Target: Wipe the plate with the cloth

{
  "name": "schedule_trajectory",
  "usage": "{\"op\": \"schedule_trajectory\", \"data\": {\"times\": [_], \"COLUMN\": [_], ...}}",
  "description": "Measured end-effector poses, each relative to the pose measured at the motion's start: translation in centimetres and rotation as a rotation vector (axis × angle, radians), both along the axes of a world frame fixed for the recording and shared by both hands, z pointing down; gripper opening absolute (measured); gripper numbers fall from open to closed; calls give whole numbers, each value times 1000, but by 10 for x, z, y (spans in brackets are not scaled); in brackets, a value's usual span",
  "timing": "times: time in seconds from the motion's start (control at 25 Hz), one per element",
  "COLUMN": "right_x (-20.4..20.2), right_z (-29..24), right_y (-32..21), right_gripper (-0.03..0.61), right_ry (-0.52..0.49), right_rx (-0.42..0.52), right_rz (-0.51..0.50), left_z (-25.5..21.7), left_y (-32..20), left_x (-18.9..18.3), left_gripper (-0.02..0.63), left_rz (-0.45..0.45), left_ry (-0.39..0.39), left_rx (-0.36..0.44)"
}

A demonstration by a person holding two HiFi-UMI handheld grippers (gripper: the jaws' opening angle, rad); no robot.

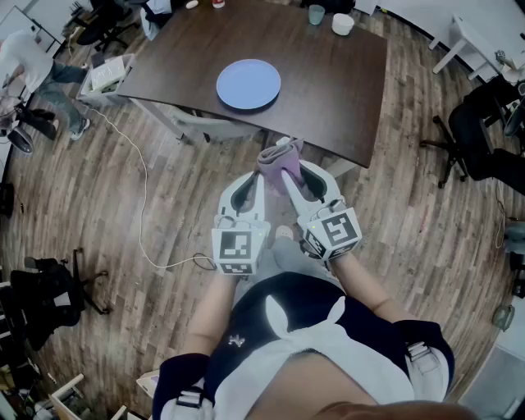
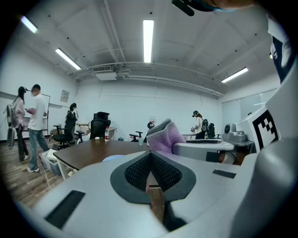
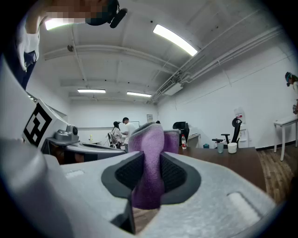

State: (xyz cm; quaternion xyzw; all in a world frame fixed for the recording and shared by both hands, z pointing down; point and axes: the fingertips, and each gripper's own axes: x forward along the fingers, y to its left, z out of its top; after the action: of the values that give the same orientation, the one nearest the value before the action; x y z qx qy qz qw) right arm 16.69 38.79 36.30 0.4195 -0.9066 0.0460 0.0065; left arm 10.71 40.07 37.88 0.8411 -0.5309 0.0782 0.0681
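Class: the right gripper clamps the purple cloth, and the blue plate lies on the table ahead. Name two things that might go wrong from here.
1. The plate lies loose on the table, and the left gripper is shut, empty and away from it; a wipe might send the plate sliding.
2. The right gripper pinches only a fold of the bunched cloth; rubbing could tug it free.

Purple cloth (image 1: 280, 160) with a grey edge; pale blue plate (image 1: 248, 84); dark brown table (image 1: 328, 90); grey-brown wood-plank floor (image 1: 123, 213); white cup (image 1: 343, 25) far right.
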Motion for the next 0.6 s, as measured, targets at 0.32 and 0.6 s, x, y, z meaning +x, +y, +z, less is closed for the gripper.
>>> {"op": "schedule_trajectory", "data": {"times": [0.32,0.6], "right_x": [17,22], "right_z": [7,14], "right_y": [-6,-23], "right_gripper": [100,101], "right_ry": [14,10], "right_rx": [28,1], "right_rz": [-25,-69], "left_z": [2,10], "left_y": [-7,-20], "left_x": [13,12], "left_gripper": [5,5], "left_rz": [-38,-68], "left_ry": [-3,-7], "left_rx": [30,-3]}}
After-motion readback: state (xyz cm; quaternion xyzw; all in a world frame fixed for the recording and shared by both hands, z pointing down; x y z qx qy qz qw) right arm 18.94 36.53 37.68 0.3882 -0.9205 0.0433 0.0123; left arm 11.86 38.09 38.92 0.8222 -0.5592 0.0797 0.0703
